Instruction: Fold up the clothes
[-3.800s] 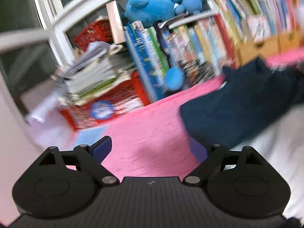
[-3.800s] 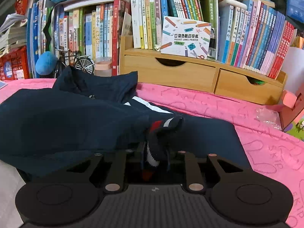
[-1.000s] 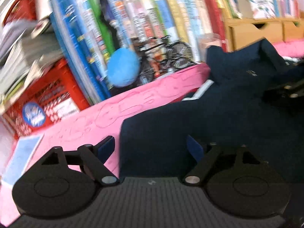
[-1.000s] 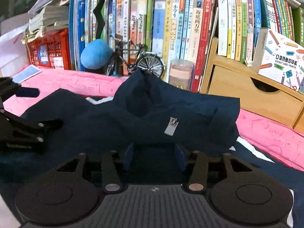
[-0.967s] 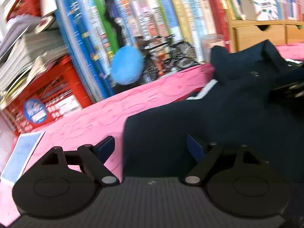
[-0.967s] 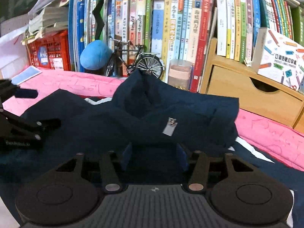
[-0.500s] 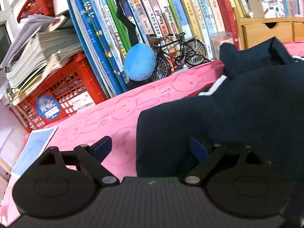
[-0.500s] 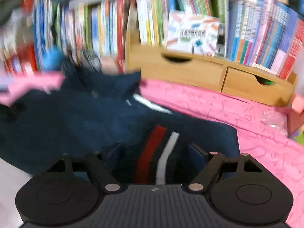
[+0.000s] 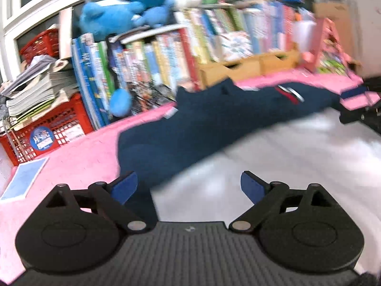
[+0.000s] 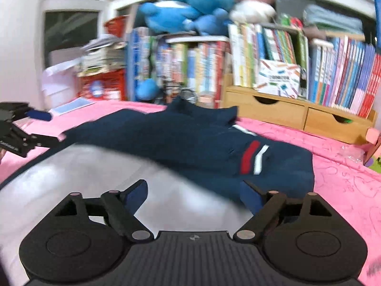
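Observation:
A navy garment (image 9: 202, 124) with a white lower part (image 9: 285, 152) lies spread on the pink cloth (image 9: 78, 157). Its sleeve with red and white stripes (image 10: 253, 157) lies folded across the navy body (image 10: 181, 138). My left gripper (image 9: 188, 183) hovers open over the garment's left edge, where navy meets white, with nothing between its fingers. My right gripper (image 10: 194, 194) is open too, above the white part (image 10: 107, 166) just short of the striped sleeve. Each gripper shows in the other's view: the left gripper (image 10: 45, 127) at the left edge and the right gripper (image 9: 352, 106) at the right edge.
Rows of books (image 10: 202, 66) line the back, with blue plush toys (image 10: 190, 4) on top. Wooden drawers (image 10: 297, 116) stand at the back right, and a red crate (image 9: 47, 131) under stacked papers at the left. A blue card (image 9: 23, 178) lies on the pink cloth.
Both grippers have drawn back and up from the garment, so more of it shows. The striped sleeve, under the right gripper half a second ago, now lies farther ahead of it.

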